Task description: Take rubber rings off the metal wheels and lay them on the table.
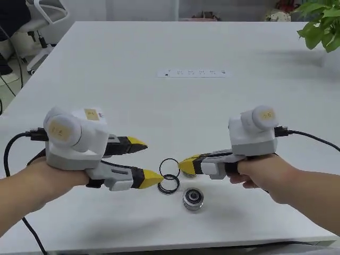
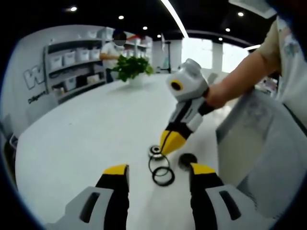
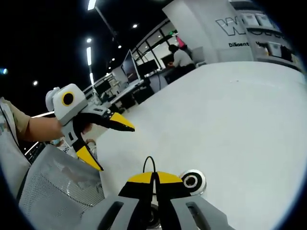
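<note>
Head view: right gripper (image 1: 185,166) fingers clenched, apparently pinching thin ring (image 1: 169,159) at its right rim, near desk's (image 1: 212,106) front edge. Left gripper (image 1: 147,161) fingers released wide, empty, just left of that ring, pointing at it. Thick ring (image 1: 169,192) flat just nearer front edge; wheel (image 1: 193,197) beside it.
</note>
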